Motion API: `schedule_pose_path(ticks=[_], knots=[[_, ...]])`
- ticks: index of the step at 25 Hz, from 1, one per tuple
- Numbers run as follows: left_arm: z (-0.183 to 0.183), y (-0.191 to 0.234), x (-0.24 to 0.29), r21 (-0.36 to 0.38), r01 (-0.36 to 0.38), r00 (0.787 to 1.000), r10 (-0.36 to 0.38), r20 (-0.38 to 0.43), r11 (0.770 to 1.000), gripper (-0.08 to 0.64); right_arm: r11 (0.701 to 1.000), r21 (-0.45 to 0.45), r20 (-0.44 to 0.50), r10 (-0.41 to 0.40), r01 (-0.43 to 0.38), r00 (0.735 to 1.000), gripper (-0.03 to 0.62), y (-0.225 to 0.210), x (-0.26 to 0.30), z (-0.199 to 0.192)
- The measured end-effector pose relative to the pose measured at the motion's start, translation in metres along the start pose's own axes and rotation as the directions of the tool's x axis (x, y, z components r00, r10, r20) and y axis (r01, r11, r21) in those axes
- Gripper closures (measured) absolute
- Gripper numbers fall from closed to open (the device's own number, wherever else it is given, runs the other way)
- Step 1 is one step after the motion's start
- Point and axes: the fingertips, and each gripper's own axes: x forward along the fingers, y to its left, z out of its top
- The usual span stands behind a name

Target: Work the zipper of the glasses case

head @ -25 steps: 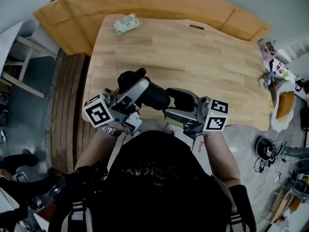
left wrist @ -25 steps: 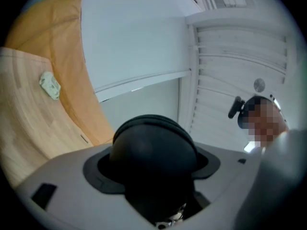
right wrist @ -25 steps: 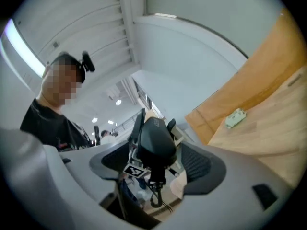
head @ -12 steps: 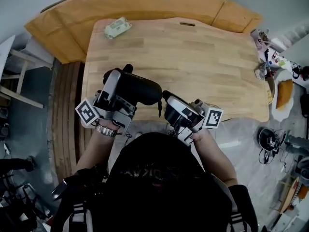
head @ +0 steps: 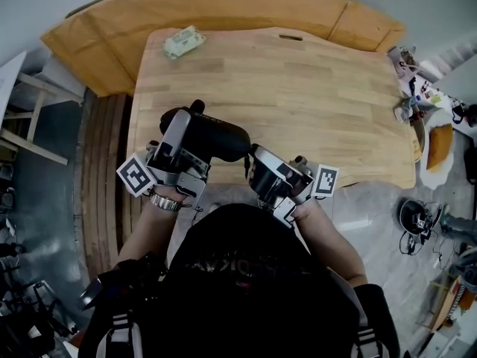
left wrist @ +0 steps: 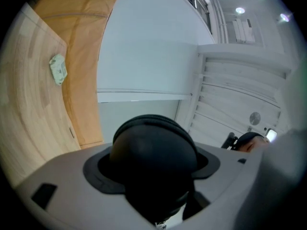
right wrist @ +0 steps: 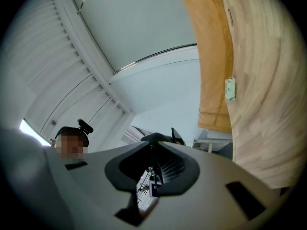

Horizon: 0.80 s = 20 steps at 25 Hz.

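Observation:
A black glasses case (head: 218,136) is held up off the wooden table (head: 298,88), near its front edge. My left gripper (head: 186,125) is shut on the case's left half, and the rounded case (left wrist: 153,147) fills the gap between its jaws in the left gripper view. My right gripper (head: 251,168) sits at the case's right end. Its jaws have just been closing and now pinch the thin black zipper pull (right wrist: 152,187) between the pads. The pull's strap (head: 247,170) hangs down from the case's end.
A small pale green packet (head: 182,42) lies at the table's far left corner. An orange-brown board (head: 104,36) runs behind the table. Clutter (head: 417,95) sits by the right edge. A person (right wrist: 72,140) shows far off in the right gripper view.
My right gripper has rolled and its jaws, open a second ago, have closed at the case's right end. My left gripper has turned the case slightly.

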Motion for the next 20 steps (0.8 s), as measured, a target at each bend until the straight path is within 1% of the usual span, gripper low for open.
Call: schedule_pose_path(ticks=[4, 6, 10, 12, 14, 16, 17, 18, 20], knots=[[-0.006, 0.0, -0.001, 0.047, -0.022, 0.999, 0.023, -0.027, 0.999, 0.198, 1.0, -0.017, 0.017, -0.006, 0.006, 1.0, 0.548, 0.0, -0.005, 0.004], [-0.008, 0.0, -0.001, 0.054, -0.026, 0.999, 0.027, -0.028, 0.998, 0.198, 1.0, -0.024, 0.017, -0.013, 0.013, 1.0, 0.551, 0.0, -0.007, 0.004], [-0.01, 0.0, 0.0, 0.076, -0.045, 0.998, 0.047, -0.033, 0.996, 0.198, 0.996, -0.056, 0.006, -0.062, 0.063, 0.998, 0.571, -0.004, -0.009, 0.0], [-0.011, 0.0, 0.0, 0.103, -0.059, 0.997, 0.063, -0.039, 0.993, 0.198, 0.993, -0.078, 0.004, -0.086, 0.086, 0.996, 0.572, -0.005, -0.011, -0.001], [-0.013, 0.001, 0.001, 0.149, -0.075, 0.995, 0.083, -0.049, 0.986, 0.198, 0.988, -0.104, 0.008, -0.116, 0.116, 0.993, 0.574, -0.007, -0.013, -0.001], [-0.015, 0.001, 0.002, 0.222, -0.09, 0.992, 0.107, -0.065, 0.971, 0.199, 0.982, -0.123, 0.012, -0.143, 0.144, 0.99, 0.575, -0.01, -0.015, -0.001], [-0.016, 0.001, 0.002, 0.27, -0.095, 0.99, 0.12, -0.077, 0.958, 0.199, 0.98, -0.129, 0.012, -0.153, 0.153, 0.988, 0.575, -0.012, -0.015, -0.001], [-0.017, 0.002, 0.003, 0.323, -0.101, 0.986, 0.137, -0.091, 0.941, 0.199, 0.978, -0.135, 0.009, -0.161, 0.161, 0.987, 0.575, -0.013, -0.016, -0.001], [-0.02, 0.004, 0.003, 0.425, -0.122, 0.976, 0.187, -0.114, 0.897, 0.199, 0.972, -0.154, -0.003, -0.18, 0.177, 0.984, 0.575, -0.014, -0.017, -0.004]])
